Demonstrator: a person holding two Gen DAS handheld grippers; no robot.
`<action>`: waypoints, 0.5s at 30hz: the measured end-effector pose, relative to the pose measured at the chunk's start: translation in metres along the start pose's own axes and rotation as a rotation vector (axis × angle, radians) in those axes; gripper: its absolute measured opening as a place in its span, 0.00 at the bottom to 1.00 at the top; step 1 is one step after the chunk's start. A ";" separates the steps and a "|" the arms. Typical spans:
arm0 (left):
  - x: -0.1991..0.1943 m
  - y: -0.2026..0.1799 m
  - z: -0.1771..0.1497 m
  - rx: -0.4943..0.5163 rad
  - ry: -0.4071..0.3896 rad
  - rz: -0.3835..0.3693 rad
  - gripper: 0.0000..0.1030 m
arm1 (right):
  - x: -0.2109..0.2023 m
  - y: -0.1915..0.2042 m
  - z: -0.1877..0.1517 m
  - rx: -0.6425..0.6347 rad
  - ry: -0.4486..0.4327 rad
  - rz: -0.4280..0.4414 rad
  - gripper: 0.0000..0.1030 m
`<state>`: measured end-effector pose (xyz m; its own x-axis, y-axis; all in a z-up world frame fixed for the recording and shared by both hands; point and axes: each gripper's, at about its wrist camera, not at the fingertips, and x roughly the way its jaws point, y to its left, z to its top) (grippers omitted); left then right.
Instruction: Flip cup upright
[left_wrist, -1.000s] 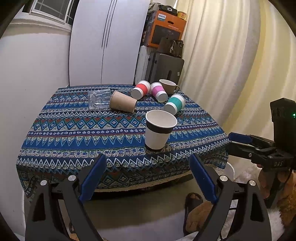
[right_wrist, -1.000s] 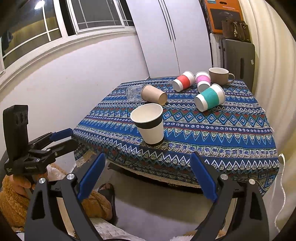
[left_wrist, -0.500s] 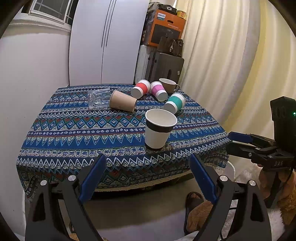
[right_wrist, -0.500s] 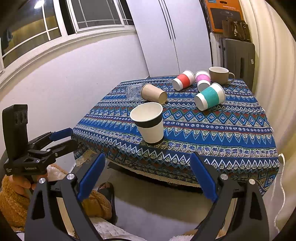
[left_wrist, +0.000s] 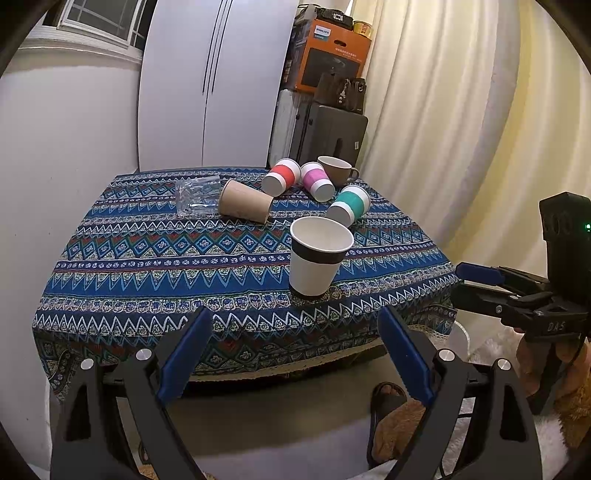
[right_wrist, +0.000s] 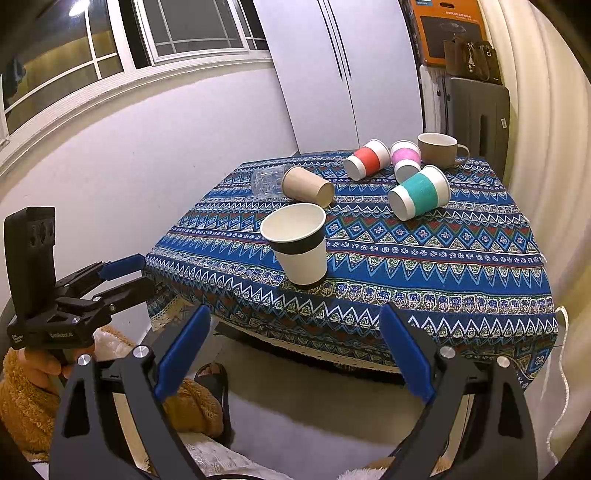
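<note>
Left wrist view shows our left gripper (left_wrist: 291, 354) held back off the table (left_wrist: 147, 266) edge, jaws apart and empty, just as half a second ago; nothing has shifted. Our right gripper (right_wrist: 295, 354) is likewise spread and empty. The white cup (left_wrist: 317, 254) stands upright near the front edge, so we judge this flip done, though the brown cup (left_wrist: 243, 201) lies on its side.

Matt paper cup (left_wrist: 317, 254), woven cloth tablecloth (left_wrist: 166, 258)
</note>
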<state>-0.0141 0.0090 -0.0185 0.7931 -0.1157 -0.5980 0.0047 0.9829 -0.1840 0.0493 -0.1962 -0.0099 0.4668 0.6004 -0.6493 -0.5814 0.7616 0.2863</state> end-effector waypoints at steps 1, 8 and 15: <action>0.000 0.000 0.000 0.000 0.001 0.001 0.86 | 0.000 0.000 0.000 0.000 0.000 -0.001 0.89; 0.002 -0.002 -0.001 0.003 0.008 -0.001 0.86 | 0.000 0.000 0.000 0.001 0.003 -0.001 0.89; 0.002 -0.002 -0.001 0.002 0.007 -0.001 0.86 | 0.000 0.000 0.000 0.002 0.004 -0.003 0.89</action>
<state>-0.0137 0.0071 -0.0201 0.7887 -0.1179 -0.6034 0.0070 0.9831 -0.1830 0.0496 -0.1963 -0.0104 0.4655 0.5971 -0.6533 -0.5787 0.7638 0.2857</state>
